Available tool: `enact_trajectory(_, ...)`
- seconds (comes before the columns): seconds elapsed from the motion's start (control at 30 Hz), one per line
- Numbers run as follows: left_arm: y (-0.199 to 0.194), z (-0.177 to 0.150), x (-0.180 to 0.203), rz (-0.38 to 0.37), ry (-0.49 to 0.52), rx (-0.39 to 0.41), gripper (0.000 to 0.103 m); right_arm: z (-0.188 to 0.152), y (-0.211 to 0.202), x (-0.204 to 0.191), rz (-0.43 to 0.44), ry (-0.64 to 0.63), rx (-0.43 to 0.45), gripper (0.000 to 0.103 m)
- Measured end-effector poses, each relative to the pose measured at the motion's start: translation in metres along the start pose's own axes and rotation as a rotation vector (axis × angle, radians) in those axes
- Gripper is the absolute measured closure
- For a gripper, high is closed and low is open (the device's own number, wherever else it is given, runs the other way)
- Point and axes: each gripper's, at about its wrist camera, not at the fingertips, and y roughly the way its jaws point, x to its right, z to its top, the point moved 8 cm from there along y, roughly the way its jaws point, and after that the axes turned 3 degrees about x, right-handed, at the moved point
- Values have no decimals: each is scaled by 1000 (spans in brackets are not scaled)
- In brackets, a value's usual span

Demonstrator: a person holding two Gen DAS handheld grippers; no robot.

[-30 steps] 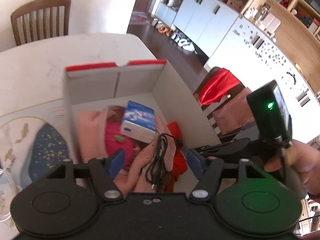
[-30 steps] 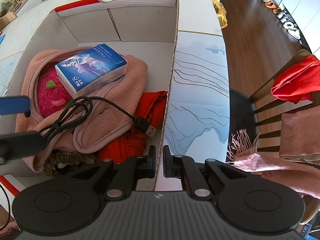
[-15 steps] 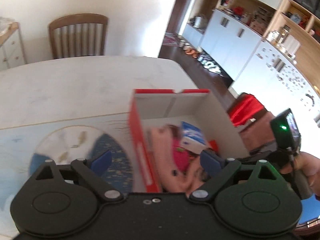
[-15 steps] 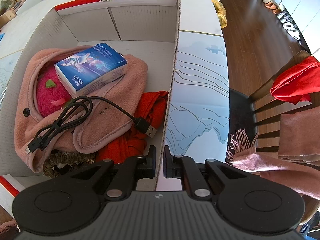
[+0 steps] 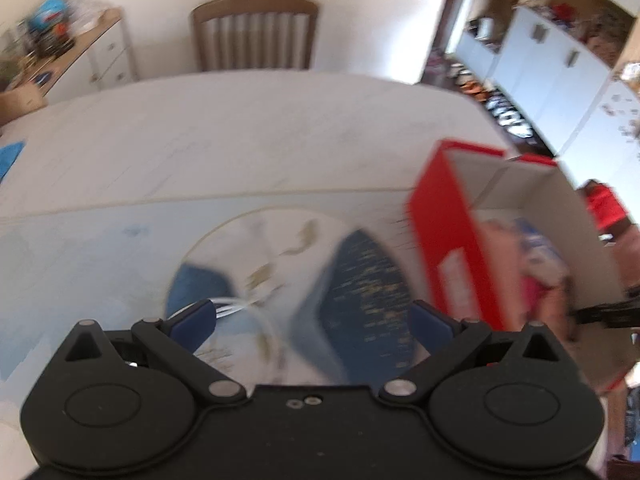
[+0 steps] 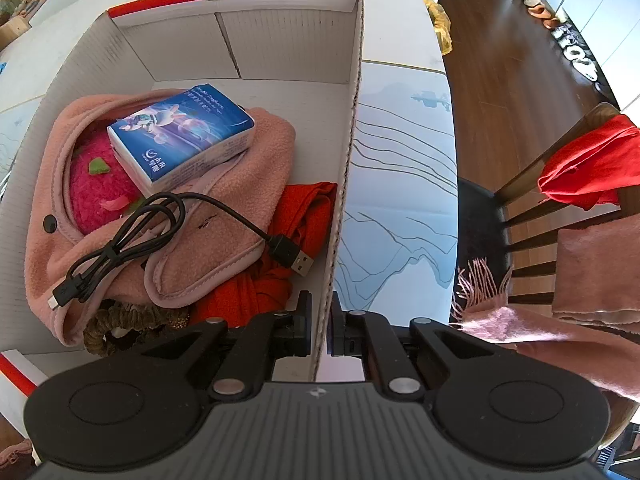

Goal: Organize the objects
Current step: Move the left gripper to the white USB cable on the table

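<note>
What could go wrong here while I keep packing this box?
The right gripper is clamped on the box wall; a tug might bend the thin cardboard. The black cable lies loose on the pink garment, its plug dangling, so it may snag. The left gripper, jaws opening, holds nothing.

The box is white inside, red outside, with a red strip on its far rim. In it, a pink fleece wraps a magenta plush flecked green; on top lies a blue pack with white sides and a black cable. To the right is an orange-red cloth, near it a brown scrunchie. The mat is pale blue with dark wavy lines on the right, a dark blue, gold-speckled disc on the left. The table is white marble. The chair carries red and pink cloth
</note>
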Motion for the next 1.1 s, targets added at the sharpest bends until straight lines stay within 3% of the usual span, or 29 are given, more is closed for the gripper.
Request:
enact_trajectory(0.17,25,-17,-25,44,-71,-53,6,1,0,0,-4,-1,-2,97)
enact_trajectory(0.63,68,-34,-36,138,-82,-110,27,1,0,-1,-8,-1,-3,97)
enact_trajectory(1.1,82,-31,-33,144,-134,-120,52,2,0,-1,-9,-4,-2,98)
